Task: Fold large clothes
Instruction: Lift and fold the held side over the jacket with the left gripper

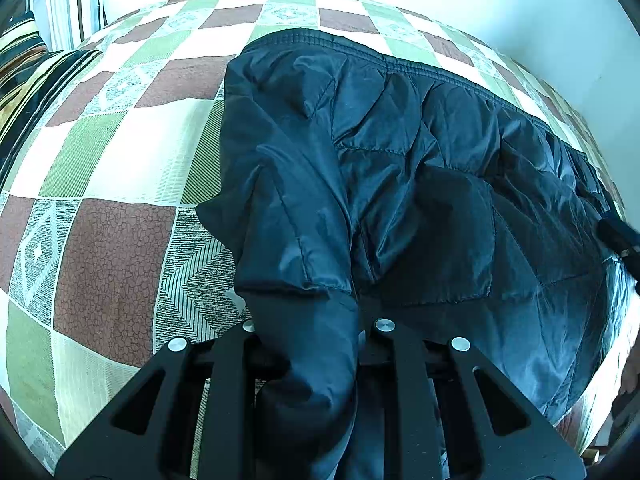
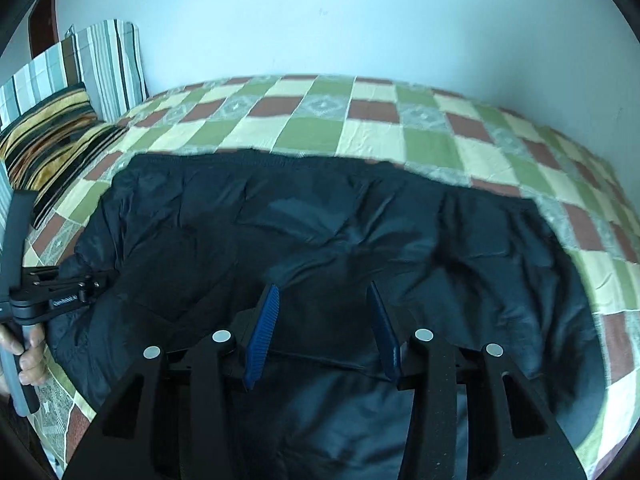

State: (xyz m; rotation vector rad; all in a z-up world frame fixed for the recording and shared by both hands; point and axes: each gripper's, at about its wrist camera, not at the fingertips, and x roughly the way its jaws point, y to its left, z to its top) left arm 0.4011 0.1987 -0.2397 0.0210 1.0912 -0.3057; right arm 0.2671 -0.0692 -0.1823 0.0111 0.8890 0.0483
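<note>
One sleeve is clamped in the left gripper; right gripper hangs released over the jacket on the bed. Best carry the sleeve right, across, keeping it flat.

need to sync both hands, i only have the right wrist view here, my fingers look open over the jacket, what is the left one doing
Observer: The left gripper is shut on a sleeve of the dark jacket; the fabric bunches between its fingers.
Operator: is that sleeve spread out to the side
Observer: No, it lies folded in over the jacket's body, near its left edge.
Operator: anything of my gripper in that view
Observer: Only a dark part of the right gripper at the far right edge, above the jacket. In your view the blue pads stand apart with nothing between them.
</note>
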